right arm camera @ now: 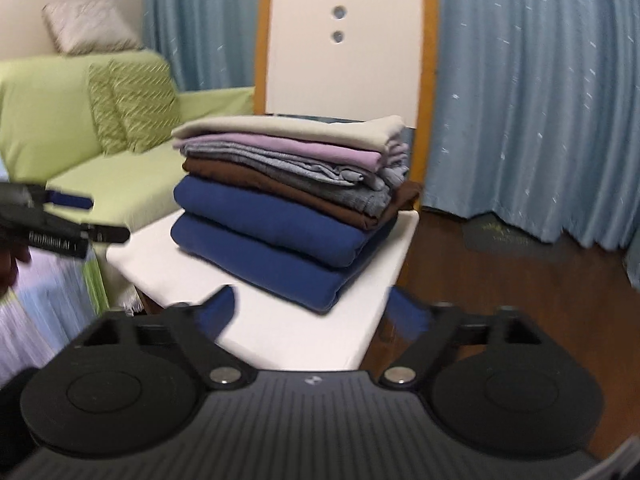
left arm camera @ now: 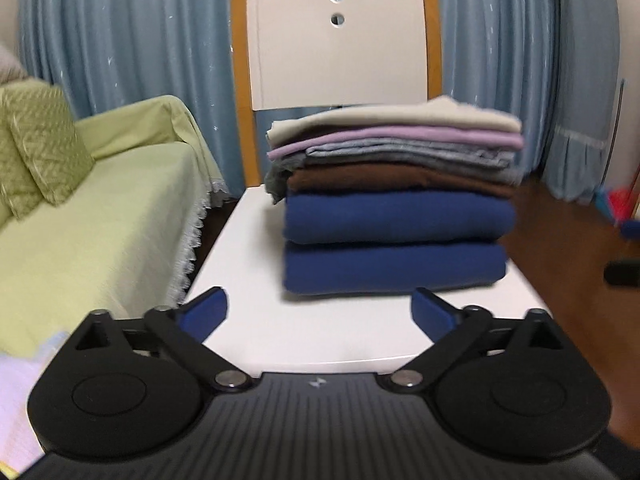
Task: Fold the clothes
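Both grippers hang empty, jaws spread wide: the left gripper (left arm camera: pixel 320 312) faces the stack head-on, the right gripper (right arm camera: pixel 316 312) sits off its corner. The risk is a careless nudge tipping the tall stack of folded clothes (left arm camera: pixel 396 200), since its upper layers overhang. It sits on the white chair seat (left arm camera: pixel 248 280): two navy pieces lowest, then brown, grey, lilac, cream on top.

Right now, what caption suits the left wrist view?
Open left gripper faces folded clothes stack on white chair.
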Demonstrator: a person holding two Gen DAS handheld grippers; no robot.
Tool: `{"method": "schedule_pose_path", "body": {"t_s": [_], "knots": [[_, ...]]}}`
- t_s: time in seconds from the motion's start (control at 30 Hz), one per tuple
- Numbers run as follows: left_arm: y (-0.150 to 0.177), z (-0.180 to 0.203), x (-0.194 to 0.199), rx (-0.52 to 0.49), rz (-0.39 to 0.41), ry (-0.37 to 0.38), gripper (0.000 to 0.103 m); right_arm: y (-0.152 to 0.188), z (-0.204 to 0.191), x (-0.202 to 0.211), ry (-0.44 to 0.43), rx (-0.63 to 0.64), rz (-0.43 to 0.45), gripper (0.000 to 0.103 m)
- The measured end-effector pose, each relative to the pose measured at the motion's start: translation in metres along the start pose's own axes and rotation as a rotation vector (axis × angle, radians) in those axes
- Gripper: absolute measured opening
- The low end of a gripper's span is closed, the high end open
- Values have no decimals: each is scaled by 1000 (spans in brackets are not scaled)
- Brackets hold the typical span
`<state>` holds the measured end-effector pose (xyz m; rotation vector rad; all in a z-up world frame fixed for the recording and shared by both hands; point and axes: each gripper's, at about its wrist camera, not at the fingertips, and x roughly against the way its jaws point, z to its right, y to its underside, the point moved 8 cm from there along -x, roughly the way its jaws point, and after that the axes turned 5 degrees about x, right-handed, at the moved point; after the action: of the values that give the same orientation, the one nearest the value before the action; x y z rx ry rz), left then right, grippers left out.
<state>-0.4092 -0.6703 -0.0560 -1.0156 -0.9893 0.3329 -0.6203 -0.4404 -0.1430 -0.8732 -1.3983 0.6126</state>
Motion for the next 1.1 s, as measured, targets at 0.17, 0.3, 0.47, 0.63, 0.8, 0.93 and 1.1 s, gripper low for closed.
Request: {"method": "schedule_pose_path", "body": {"t_s": [0.17,0.3,0.47,0.63,0.8,0.93,1.1], "knots": [[-8,5,6,59,-22,-7,102,5,-5,16,29,-14,9,102],[-8,17,3,51,-58,-9,102,6,-1,22,51,-21,-1,102],[-5,29,0,11,-65,-37,102,-1,3,24,58,-24,5,102],[-7,34,4,-7,-24,-59,102,-7,3,24,68,-17,21,102],[-8,39,5,-24,-11,-56,102,-9,1,21,57,-21,15,102],[-6,42,1,-28,-22,-50,102,-11,-1,19,56,-16,14,102],[-5,45,-5,-34,-42,-39,102,-16,-1,19,58,-18,28,102]]}}
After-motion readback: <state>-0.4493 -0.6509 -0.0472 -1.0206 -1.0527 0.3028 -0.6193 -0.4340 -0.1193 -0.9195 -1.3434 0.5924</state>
